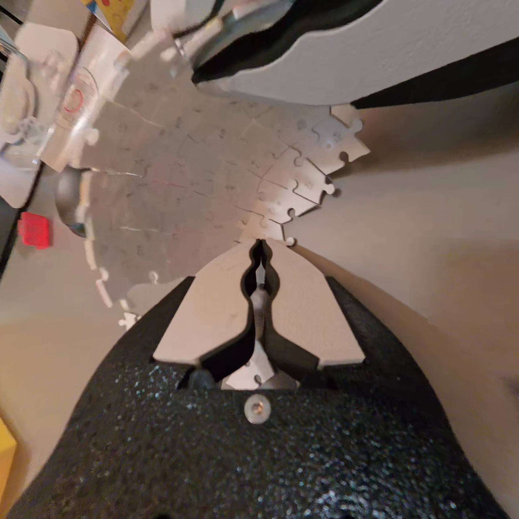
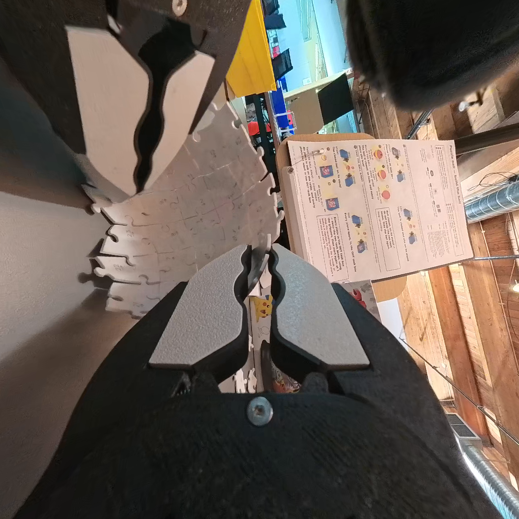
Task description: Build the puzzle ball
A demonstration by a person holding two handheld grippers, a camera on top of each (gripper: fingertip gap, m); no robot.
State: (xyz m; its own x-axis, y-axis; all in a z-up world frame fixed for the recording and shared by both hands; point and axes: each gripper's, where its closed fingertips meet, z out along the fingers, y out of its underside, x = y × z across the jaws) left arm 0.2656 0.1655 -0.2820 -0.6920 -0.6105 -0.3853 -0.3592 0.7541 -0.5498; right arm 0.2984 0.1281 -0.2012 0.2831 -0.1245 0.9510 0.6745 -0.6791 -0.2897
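Observation:
A curved shell of joined white jigsaw pieces (image 1: 196, 174) is held up between both grippers; it also shows in the right wrist view (image 2: 196, 213). My left gripper (image 1: 261, 243) is shut, its fingertips pinching the shell's near edge. It also shows in the right wrist view (image 2: 137, 191), at the shell's upper left edge. My right gripper (image 2: 259, 252) is shut on a thin curved puzzle piece (image 2: 259, 264) at the shell's rim. One of its white fingers (image 1: 309, 70) shows at the top of the left wrist view.
A printed sheet on a clipboard (image 2: 379, 210) stands behind the shell. A yellow bin (image 2: 252, 56) is above it. A red block (image 1: 35, 230), a clear plastic stand (image 1: 42, 98) and a grey round object (image 1: 67, 196) lie on the beige table (image 1: 421, 280).

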